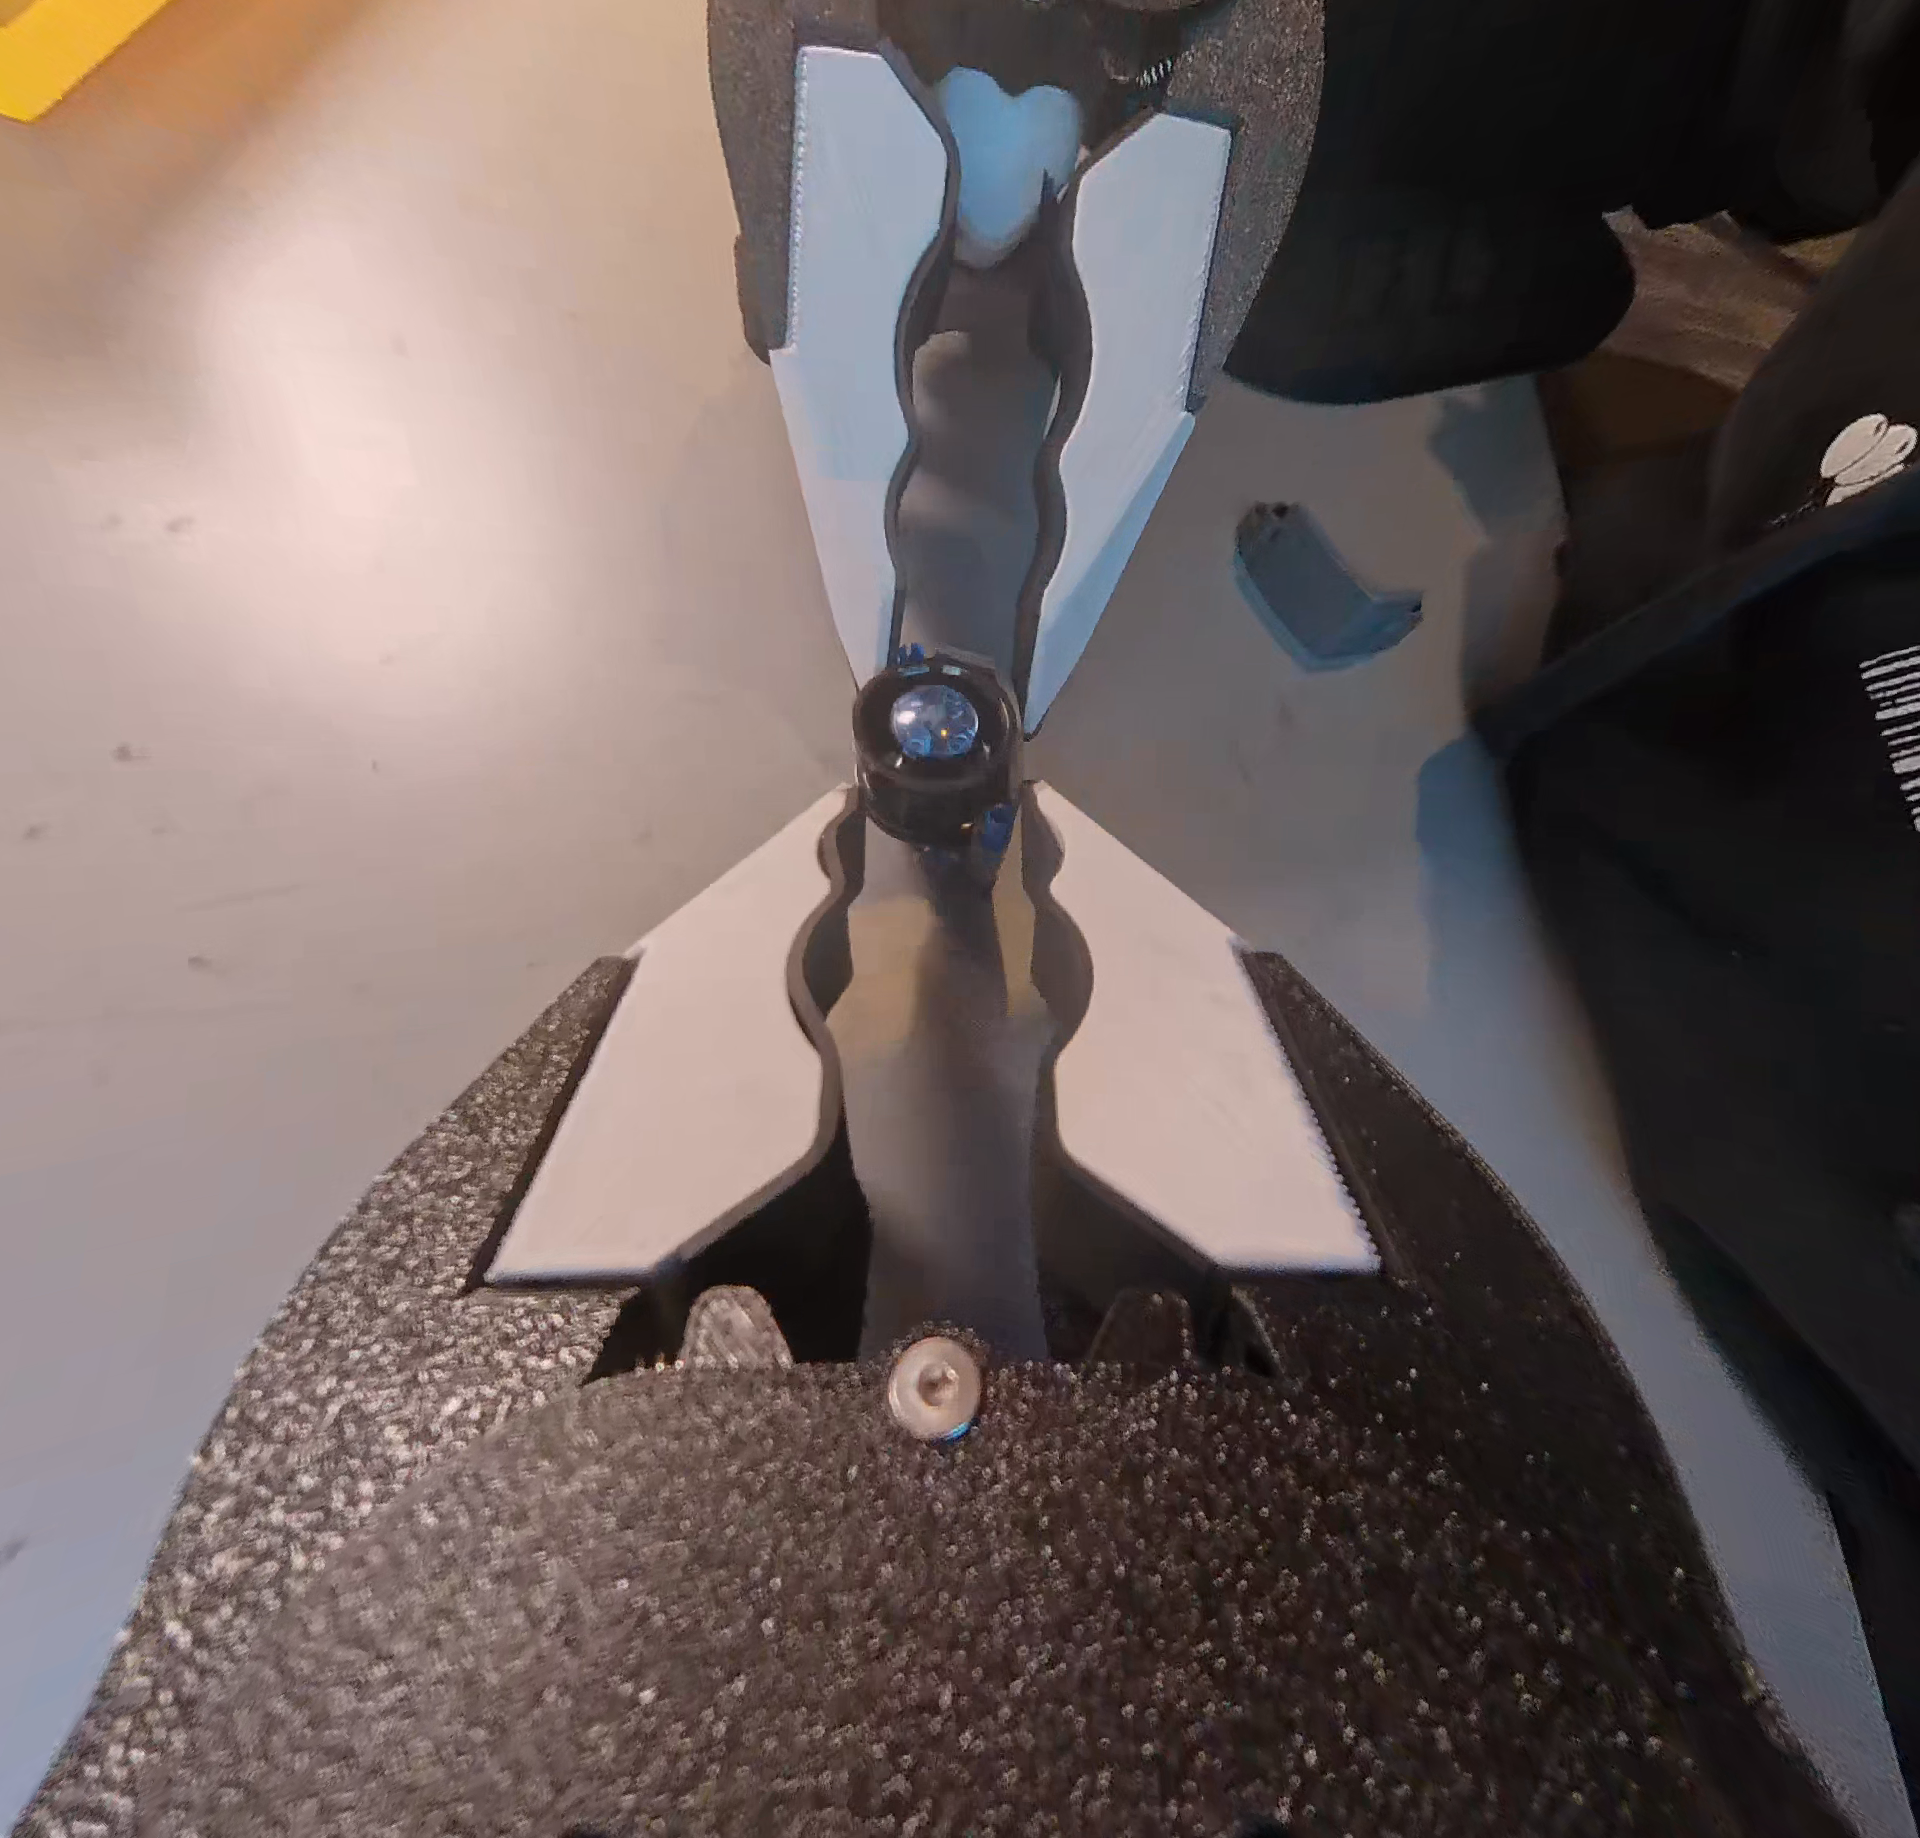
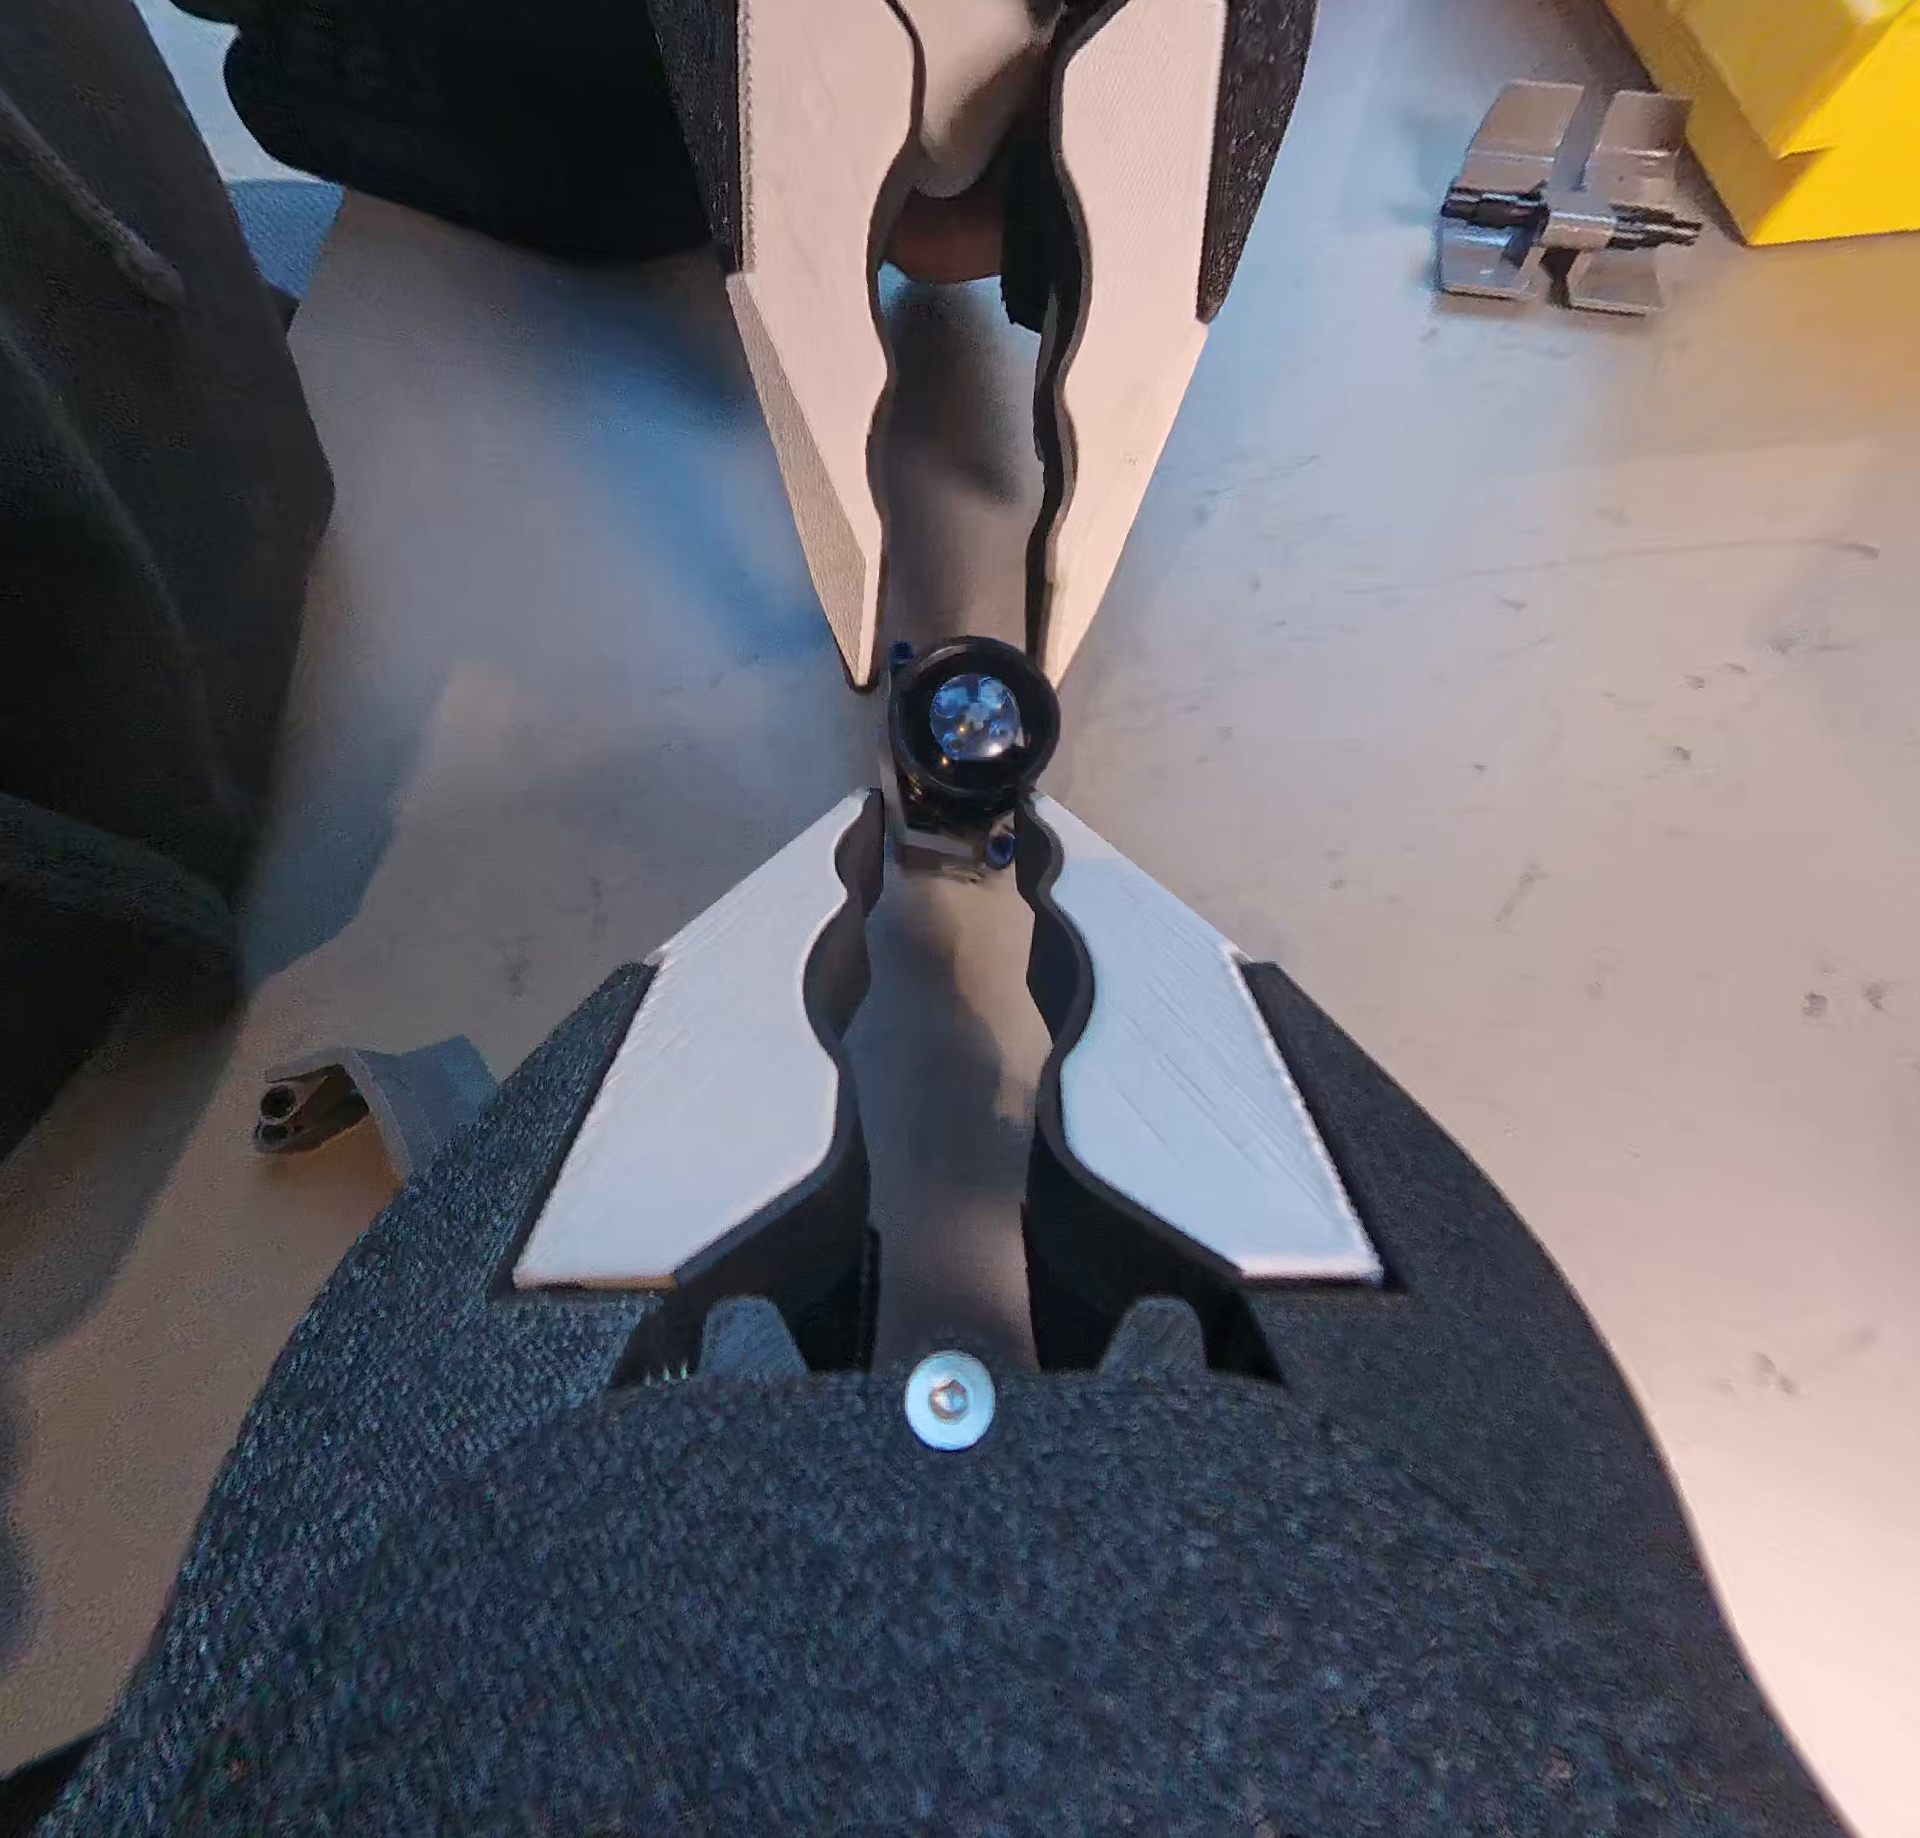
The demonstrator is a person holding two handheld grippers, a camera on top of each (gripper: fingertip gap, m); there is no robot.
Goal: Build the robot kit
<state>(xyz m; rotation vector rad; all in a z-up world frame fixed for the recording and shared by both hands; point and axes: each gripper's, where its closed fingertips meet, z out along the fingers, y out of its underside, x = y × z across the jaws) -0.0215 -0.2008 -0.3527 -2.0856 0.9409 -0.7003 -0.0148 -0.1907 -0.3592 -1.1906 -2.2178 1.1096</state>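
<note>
Black and stubby, the lens barrel [image 1: 935, 739] hangs above the bench [image 1: 364, 541], well in from its edges. Its long axis runs from one gripper toward the other, and a round glass face shows in each wrist view. The left gripper [image 1: 945, 801] is clenched on the barrel's lower part, its tips on either flank. The right gripper [image 2: 951, 812] meets it head-on and grips the screwed base the same way. A grey clip [image 1: 1320, 593] lies nearby, and metal blocks [image 2: 1569, 199] sit beside a yellow bin [image 2: 1766, 53].
</note>
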